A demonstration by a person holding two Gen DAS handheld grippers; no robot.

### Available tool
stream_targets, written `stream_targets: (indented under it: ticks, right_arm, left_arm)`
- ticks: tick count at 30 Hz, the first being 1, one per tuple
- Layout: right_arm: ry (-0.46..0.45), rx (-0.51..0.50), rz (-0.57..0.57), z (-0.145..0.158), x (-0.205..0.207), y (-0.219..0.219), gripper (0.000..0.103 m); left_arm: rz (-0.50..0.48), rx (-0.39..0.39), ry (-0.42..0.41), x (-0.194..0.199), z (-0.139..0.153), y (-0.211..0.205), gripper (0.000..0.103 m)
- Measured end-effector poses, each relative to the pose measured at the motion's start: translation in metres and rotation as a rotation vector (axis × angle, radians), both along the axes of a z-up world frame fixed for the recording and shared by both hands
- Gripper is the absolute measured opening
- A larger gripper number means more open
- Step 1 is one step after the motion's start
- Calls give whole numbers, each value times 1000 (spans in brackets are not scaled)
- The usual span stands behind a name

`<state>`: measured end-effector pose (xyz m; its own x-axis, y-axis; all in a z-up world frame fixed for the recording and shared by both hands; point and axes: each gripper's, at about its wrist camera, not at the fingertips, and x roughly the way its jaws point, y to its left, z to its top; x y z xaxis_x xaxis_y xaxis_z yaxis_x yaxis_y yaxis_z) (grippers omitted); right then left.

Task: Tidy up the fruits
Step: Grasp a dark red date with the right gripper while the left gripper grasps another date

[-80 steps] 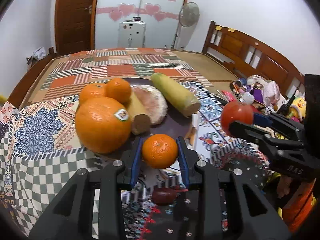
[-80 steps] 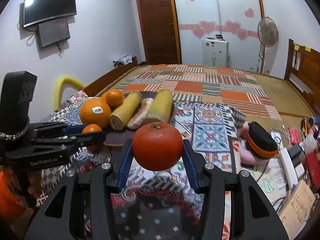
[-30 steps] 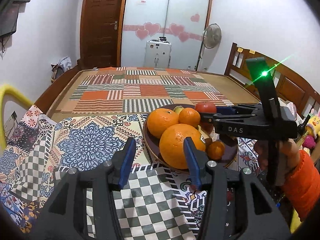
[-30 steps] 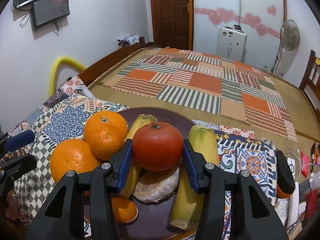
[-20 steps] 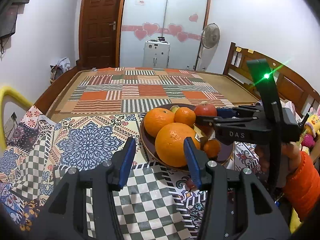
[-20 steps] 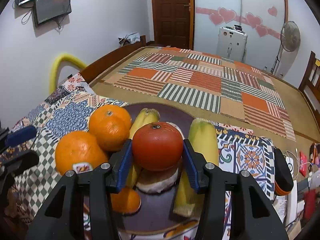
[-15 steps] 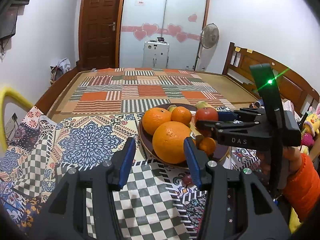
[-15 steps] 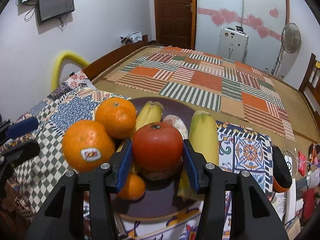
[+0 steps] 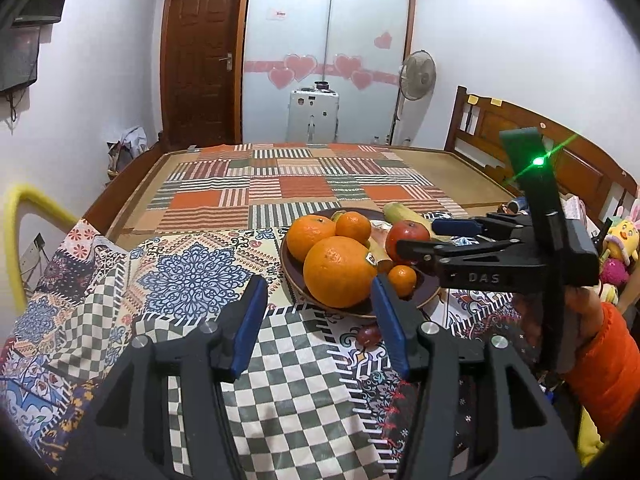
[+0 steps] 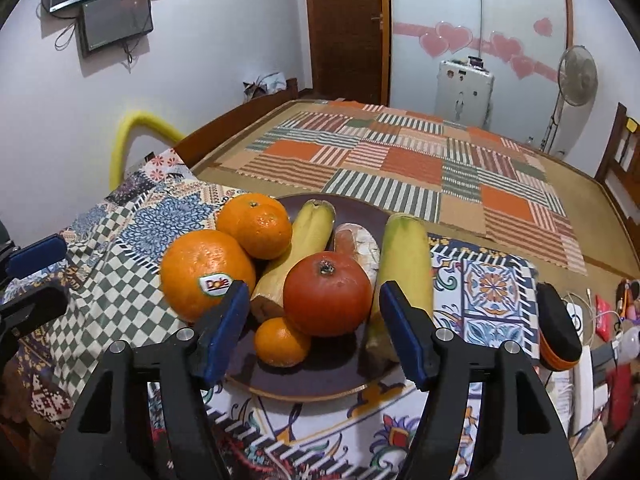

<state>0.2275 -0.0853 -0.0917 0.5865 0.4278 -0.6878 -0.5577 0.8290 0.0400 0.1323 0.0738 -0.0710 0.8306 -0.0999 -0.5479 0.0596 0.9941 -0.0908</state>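
Right gripper open around tomato (probably resting on plate).

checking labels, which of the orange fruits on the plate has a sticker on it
The biggest orange, at the plate's left front, bears a Dole sticker; the two smaller orange fruits show none.

Glossy dark plate, shiny dimpled orange peel, matt patterned cloth, matt black plastic claw.

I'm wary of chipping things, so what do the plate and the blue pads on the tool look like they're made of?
Plate: probably glazed ceramic, dark brown and smooth with a faint sheen; coated plastic can't be ruled out. Blue pads on the right tool: matte and ribbed, likely soft rubber or foam.
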Motion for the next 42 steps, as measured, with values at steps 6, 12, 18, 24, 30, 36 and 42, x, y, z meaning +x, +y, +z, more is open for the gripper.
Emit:
stream_targets:
  ticks: [6,12,18,24,30,36,42]
  right_arm:
    - [-54,27,-16,17,-26,-14,64]
    - [-68,46,-3,12,-62,-20,64]
    - [-51,34,33,-12,-84,-13,64]
    - [0,8,70,-39,-85,-1,47]
    - [59,26,90,-56,-71,3,33]
    - [63,49,108,-58,-71,4,19]
    - [40,85,101,-54,-75,-11,18]
  left_arm:
    - [-2,-10,-5,-14,2,-2,54]
    - [0,-9,16,-26,-5,-6,56]
    - [3,-10,69,-31,-24,-8,56]
    - [3,-10,122,-33,-48,-9,56]
    - [-10,-14,157,-29,-64,-9,53]
    - [-47,-12,188,-14,-72,-15,36]
    - [-84,19,203,9,-74,-33,35]
